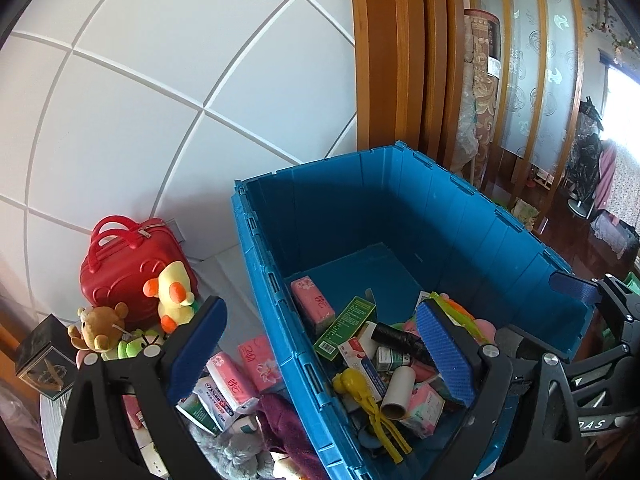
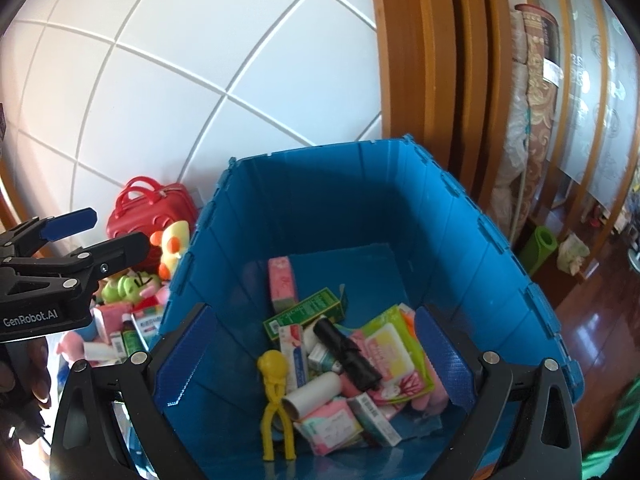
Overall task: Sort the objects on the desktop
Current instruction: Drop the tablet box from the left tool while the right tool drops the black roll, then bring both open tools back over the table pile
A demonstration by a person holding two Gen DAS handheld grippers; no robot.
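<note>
- Left gripper (image 1: pixel 320 344) spread wide, nothing between the blue pads; one pad low left of the left wrist view over the loose clutter, the other low centre over the bin, so the jaws straddle the bin's left wall.
- Right gripper (image 2: pixel 312 360) equally wide, nothing held, both pads framing the heap inside the blue bin (image 2: pixel 460 216) at the bottom of the right wrist view.
- Blue bin filling the centre of both views, lid off and near wall low, probably so sorted items can be dropped in from above.
- Inside, at lower centre: yellow clip toy (image 2: pixel 274 384) lying flat at the front, white paper roll (image 2: pixel 312 394) just beside it, black bag roll (image 2: pixel 348 354) resting across green box (image 2: pixel 306 312) and small cartons, pink tissue pack (image 2: pixel 282 280) further back by itself.
- Heap sits toward the near end of the bin; far half of the floor bare, which suggests drops made from the near side.
- Still unsorted, lower left of the left wrist view outside the bin: pink tissue packs (image 1: pixel 236 384), medicine cartons (image 1: pixel 208 404), purple cloth (image 1: pixel 288 428).
- Further back at left, against the white tiled wall: red case (image 1: pixel 128 264), yellow duck plush (image 1: pixel 174 292), brown bear plush (image 1: pixel 100 326), apparently parked out of the way.
- Empty wide jaws above the heap fit a just-finished drop; likely next target the left-hand clutter, though that is a guess.
</note>
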